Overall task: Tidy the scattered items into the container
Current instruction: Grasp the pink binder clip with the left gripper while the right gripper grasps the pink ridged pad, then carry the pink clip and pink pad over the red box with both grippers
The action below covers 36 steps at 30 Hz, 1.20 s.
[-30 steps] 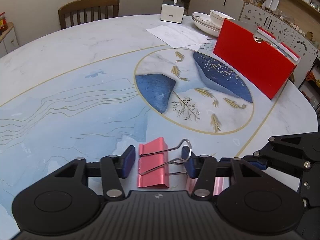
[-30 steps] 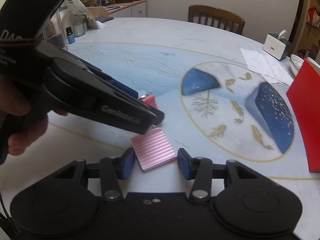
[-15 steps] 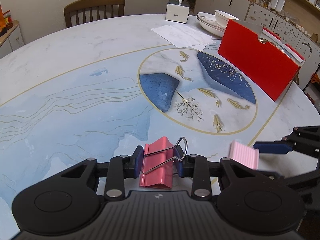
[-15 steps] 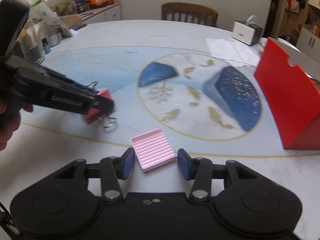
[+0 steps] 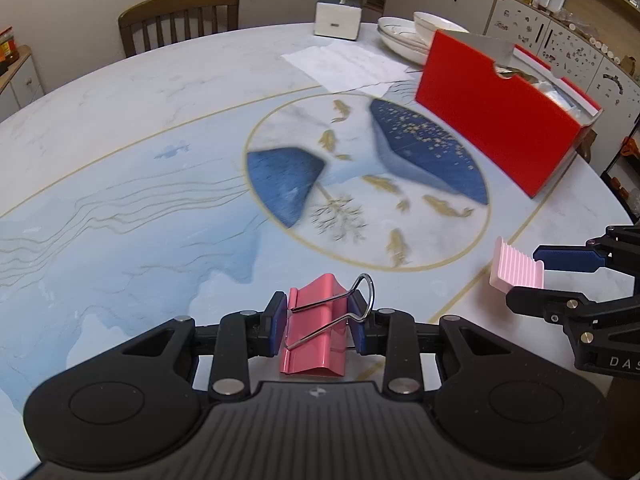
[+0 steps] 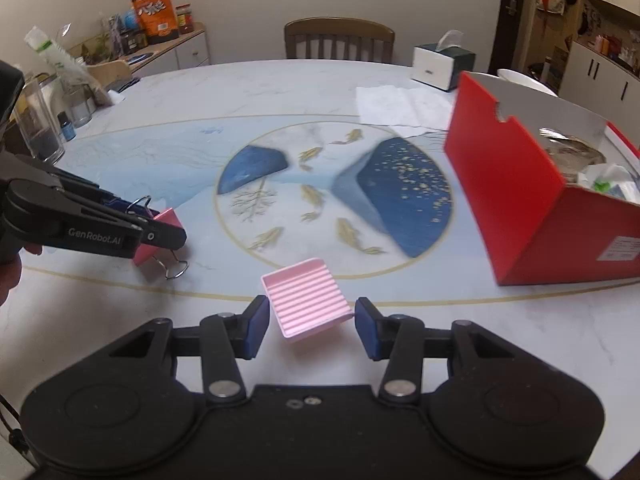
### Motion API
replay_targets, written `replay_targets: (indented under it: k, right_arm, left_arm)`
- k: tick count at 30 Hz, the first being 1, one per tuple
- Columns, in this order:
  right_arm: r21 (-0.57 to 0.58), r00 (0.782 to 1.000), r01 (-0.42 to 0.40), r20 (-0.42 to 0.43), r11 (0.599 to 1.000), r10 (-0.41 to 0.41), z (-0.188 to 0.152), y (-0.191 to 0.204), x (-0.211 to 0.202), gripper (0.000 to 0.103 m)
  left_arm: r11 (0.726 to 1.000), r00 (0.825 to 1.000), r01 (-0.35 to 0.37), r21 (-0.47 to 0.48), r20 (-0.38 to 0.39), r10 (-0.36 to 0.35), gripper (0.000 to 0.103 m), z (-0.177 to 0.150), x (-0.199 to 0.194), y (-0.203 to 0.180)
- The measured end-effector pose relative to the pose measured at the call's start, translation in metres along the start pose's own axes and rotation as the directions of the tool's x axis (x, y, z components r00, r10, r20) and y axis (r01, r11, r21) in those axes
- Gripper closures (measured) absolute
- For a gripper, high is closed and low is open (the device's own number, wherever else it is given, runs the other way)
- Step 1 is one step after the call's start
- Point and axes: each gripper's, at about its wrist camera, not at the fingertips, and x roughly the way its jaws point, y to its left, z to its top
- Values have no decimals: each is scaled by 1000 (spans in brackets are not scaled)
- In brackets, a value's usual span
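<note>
My left gripper point(image 5: 320, 316) is shut on a pink binder clip point(image 5: 316, 336), its wire handles sticking up between the blue pads, held just above the marble table point(image 5: 120, 140). The right wrist view shows the same clip point(image 6: 170, 218) in the left gripper point(image 6: 160, 232) at the left. My right gripper point(image 6: 312, 320) is shut on a pale pink ribbed piece point(image 6: 306, 300), carried off the table. That ribbed piece point(image 5: 514, 270) also shows at the right of the left wrist view. The open red box point(image 6: 508, 196) stands to the right, several items inside it.
A tissue box point(image 5: 338, 20), stacked white bowls point(image 5: 408, 36) and a paper sheet point(image 5: 344, 66) lie at the table's far side. A wooden chair point(image 5: 180, 16) stands behind. Glass jars point(image 6: 40, 120) stand at the left edge. A hand holds the left gripper.
The left gripper's pads closed onto the binder clip and raised it slightly. The right gripper carried the pink ribbed piece off the table, away from the clip and toward the red box.
</note>
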Motion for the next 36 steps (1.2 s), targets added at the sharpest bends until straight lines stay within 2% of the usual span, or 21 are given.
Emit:
replay_targets:
  k: [7,23,36]
  right_arm:
    - [26,1000,8,18,1000,-8,7,-27,-17,57]
    - [88,996,16,91,996,-24,34,-96,-60,58]
    - [132,985,68,146,989,-88,54,-177,-72,57]
  left_arm:
    - [999,999,36,18,0,-36,72,16,-6,-30]
    - [988,988,133,73,64,-138,72,69,-16,-103]
    - [981,978,150,123,128,-165,72,125,-3,-163]
